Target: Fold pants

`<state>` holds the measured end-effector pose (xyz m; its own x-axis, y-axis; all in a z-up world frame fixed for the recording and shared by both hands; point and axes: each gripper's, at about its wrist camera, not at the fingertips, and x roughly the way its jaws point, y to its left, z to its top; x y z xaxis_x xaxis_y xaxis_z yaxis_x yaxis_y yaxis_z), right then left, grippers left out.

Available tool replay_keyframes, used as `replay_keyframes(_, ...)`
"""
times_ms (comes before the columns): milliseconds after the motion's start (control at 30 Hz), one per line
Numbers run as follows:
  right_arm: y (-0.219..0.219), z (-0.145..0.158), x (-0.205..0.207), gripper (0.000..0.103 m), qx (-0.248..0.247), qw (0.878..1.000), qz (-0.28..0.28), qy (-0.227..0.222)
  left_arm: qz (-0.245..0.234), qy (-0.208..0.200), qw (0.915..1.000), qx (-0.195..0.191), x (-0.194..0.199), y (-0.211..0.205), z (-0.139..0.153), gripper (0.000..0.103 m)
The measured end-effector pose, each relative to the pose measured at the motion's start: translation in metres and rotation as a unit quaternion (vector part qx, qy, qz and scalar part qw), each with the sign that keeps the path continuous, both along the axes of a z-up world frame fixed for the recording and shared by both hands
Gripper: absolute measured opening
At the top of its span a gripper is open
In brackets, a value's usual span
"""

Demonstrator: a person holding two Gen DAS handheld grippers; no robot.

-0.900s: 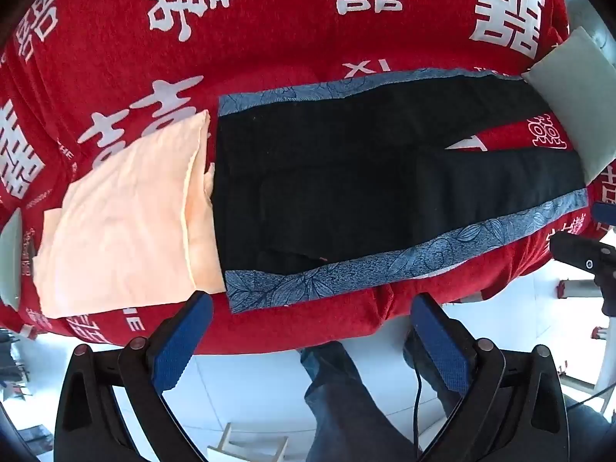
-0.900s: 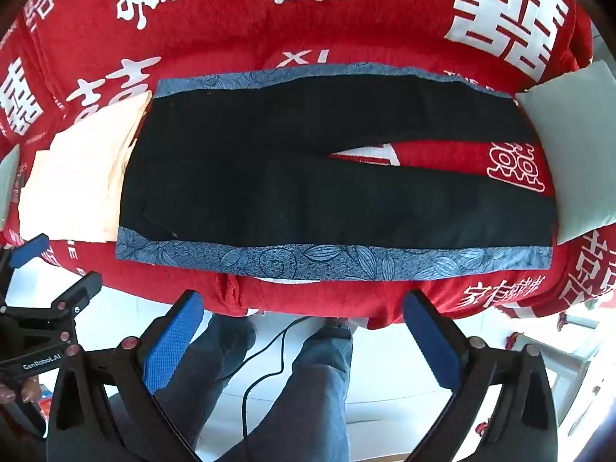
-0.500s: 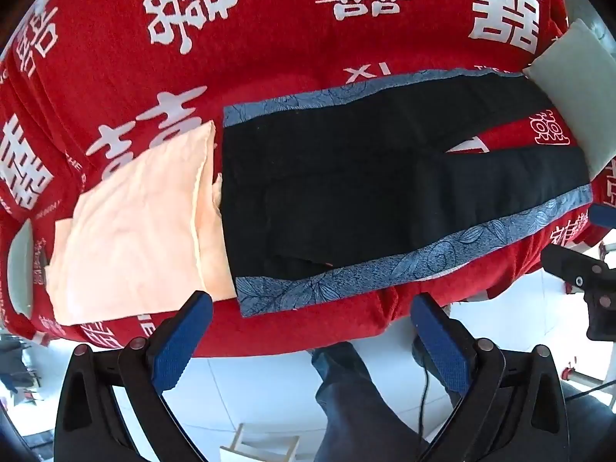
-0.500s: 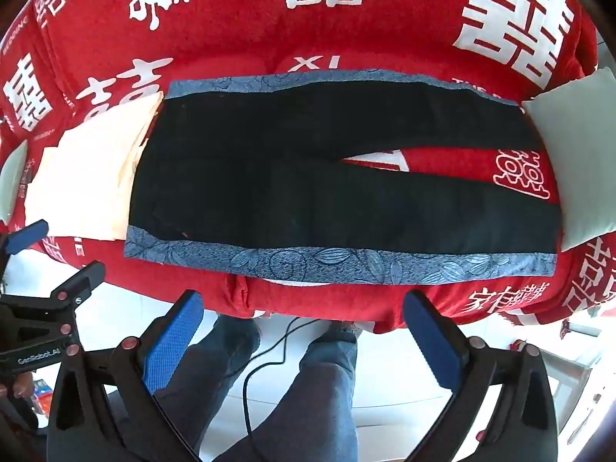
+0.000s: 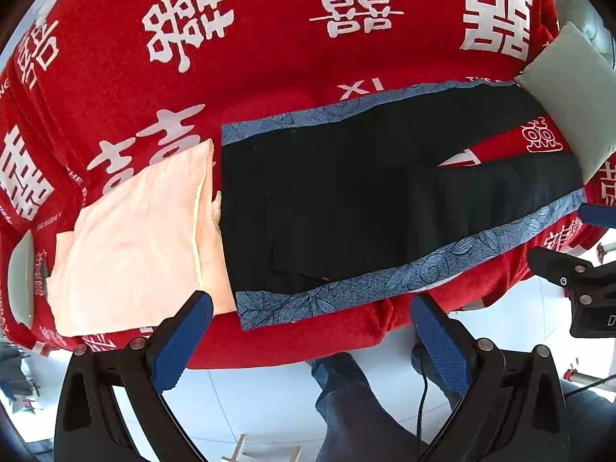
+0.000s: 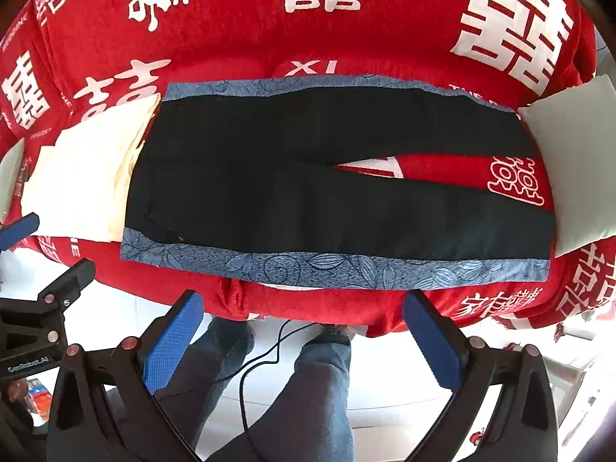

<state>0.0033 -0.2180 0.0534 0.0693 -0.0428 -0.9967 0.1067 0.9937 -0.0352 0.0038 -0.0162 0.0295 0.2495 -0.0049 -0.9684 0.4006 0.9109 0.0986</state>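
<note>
Black pants (image 5: 365,200) with blue leaf-print side stripes lie flat on a red cover, waist to the left and both legs spread to the right; they also show in the right wrist view (image 6: 308,177). My left gripper (image 5: 312,308) is open and empty, just short of the waist's near corner. My right gripper (image 6: 304,304) is open and empty, just short of the near leg's blue stripe. Neither touches the cloth.
A folded peach cloth (image 5: 134,246) lies left of the waist, also in the right wrist view (image 6: 88,177). A pale green cushion (image 5: 569,92) sits by the leg ends, also in the right view (image 6: 577,161). The red sofa cover (image 6: 308,38) carries white characters. White floor and the person's legs (image 6: 308,385) are below.
Both grippers have moved closer to the pants, which now sit lower and larger in each view. Both stay open.
</note>
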Motion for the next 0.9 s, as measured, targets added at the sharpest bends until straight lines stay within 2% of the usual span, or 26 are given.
replay_keyframes(300,0.001,0.001,0.002,0.103,-0.002,1.0,0.003,0.002,-0.013,-0.023,0.9995,0.017,-0.001,-0.005,0.007,0.103)
replay_keyframes(900,-0.001,0.001,0.001,0.103,-0.001,1.0,-0.004,0.005,-0.009,-0.038,0.999,0.024,-0.002,-0.006,0.012,0.103)
